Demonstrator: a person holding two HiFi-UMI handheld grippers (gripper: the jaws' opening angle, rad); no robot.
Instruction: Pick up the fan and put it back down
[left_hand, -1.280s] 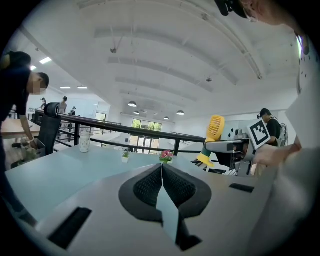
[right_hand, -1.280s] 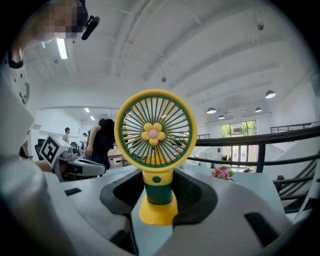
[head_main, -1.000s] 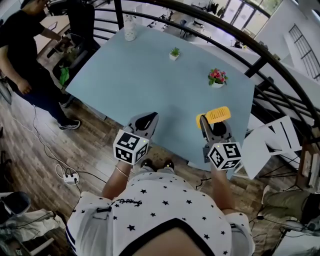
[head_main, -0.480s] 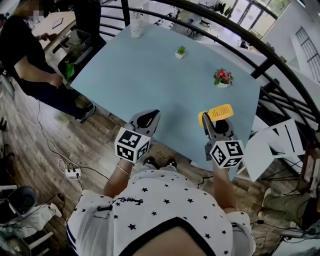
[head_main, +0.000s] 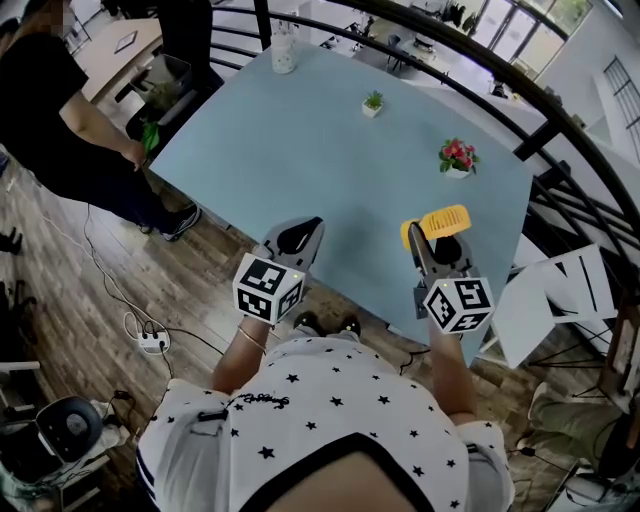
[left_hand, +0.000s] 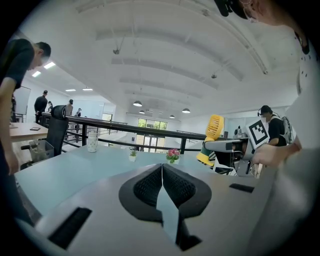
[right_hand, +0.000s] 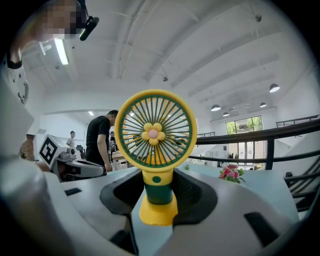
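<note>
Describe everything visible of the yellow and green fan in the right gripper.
The small yellow and green fan looks plastic: round yellow grille, yellow flower hub with pink centre, green neck, flared yellow base. It stands upright near the front edge of the pale blue table. The right gripper clamps its neck, one pad each side; whether its base touches the table is unclear.

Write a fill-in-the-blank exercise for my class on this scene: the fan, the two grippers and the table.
1. The right gripper is closed on the fan at its ___ stem.
2. The left gripper has its jaws ___, with nothing between them.
3. The table has a light ___ top.
4. ___ small potted plants stand on that table: a green plant and a flowering plant.

Missing words: green; shut; blue; Two.
</note>
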